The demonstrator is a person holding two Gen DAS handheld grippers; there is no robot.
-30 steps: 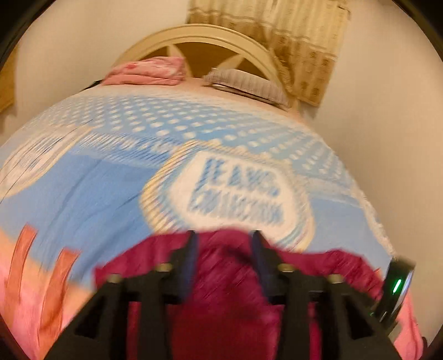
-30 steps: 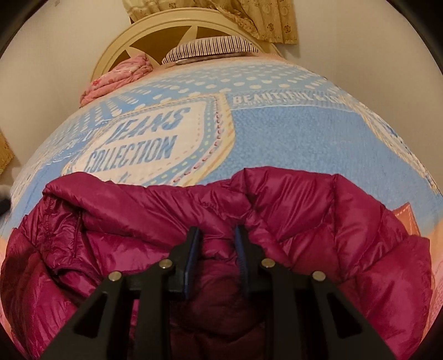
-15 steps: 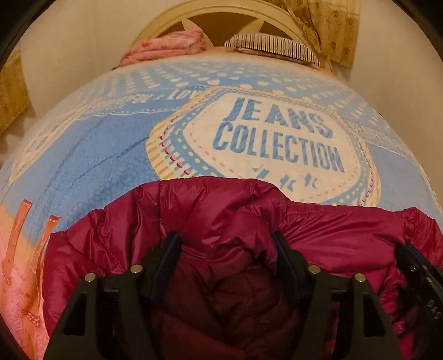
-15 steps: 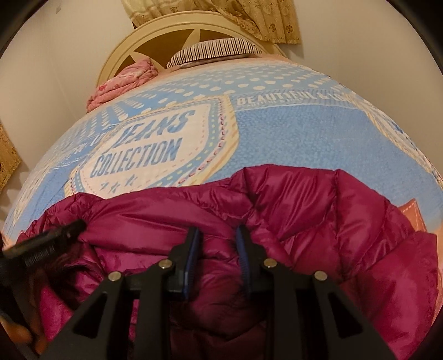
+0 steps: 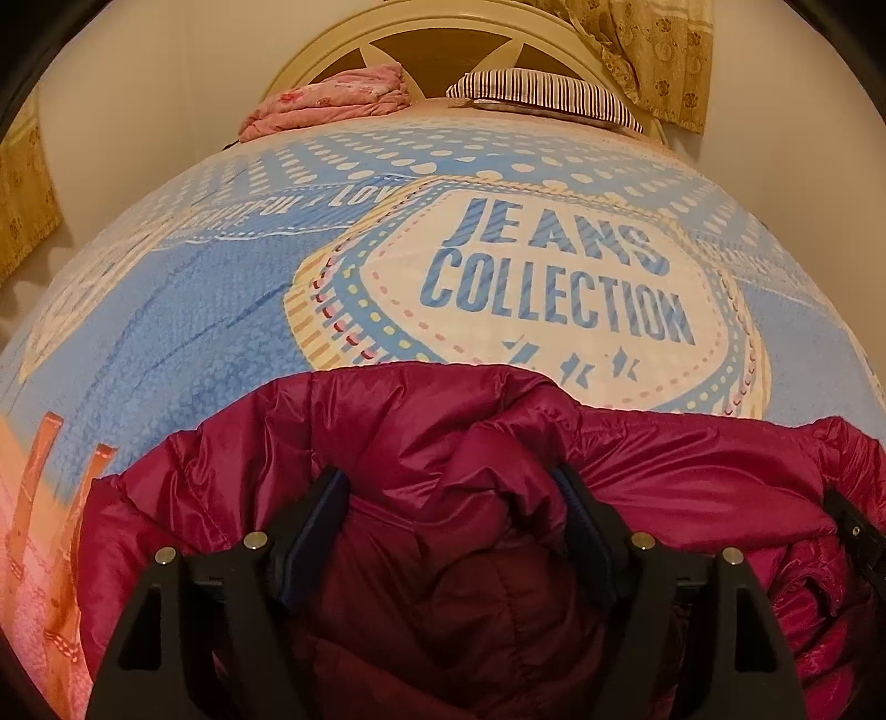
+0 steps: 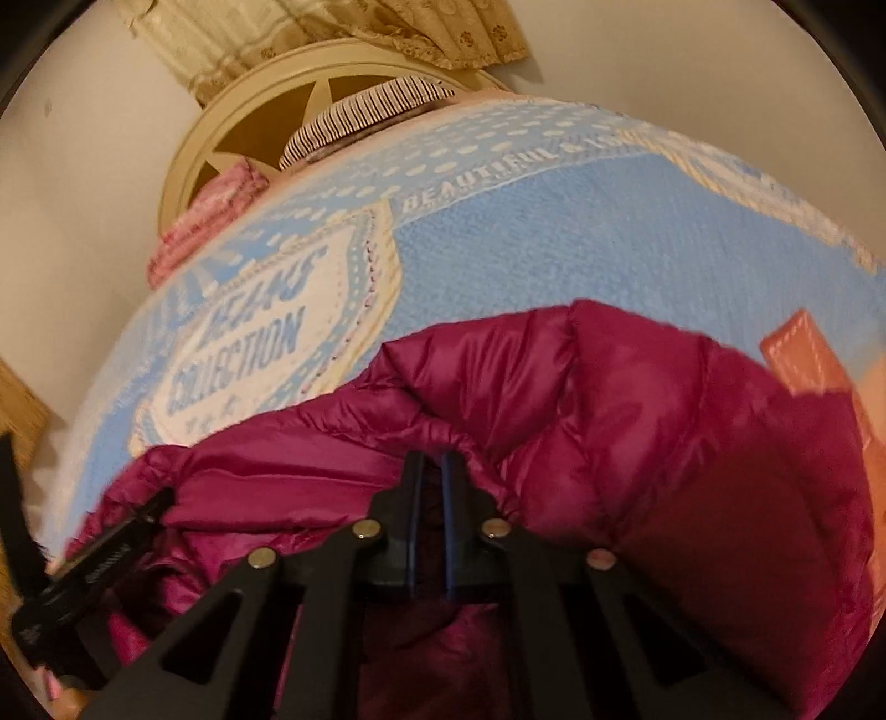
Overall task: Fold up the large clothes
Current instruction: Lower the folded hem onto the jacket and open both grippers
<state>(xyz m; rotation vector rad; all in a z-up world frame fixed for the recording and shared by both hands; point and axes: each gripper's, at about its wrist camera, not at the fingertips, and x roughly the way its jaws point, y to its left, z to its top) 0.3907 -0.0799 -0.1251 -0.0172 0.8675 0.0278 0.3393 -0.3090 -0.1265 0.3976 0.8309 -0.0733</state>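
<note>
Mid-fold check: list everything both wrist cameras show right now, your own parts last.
jacket: one, magenta, puffy, bunched at the near end of the bed.
bedspread: one, blue with a cream JEANS COLLECTION badge, orange-pink at the near corners, covering the bed.
blanket: one, pink, folded, far end by the headboard.
pillow: one, striped, beside the blanket.
headboard: one, cream, arched, against the wall.
curtains: tan, floral, behind the headboard; another piece at the left edge.
left gripper: black, fingers just opened wide, a jacket fold between them, not pinched.
right gripper: black, fingers just closed on a jacket fold.
</note>
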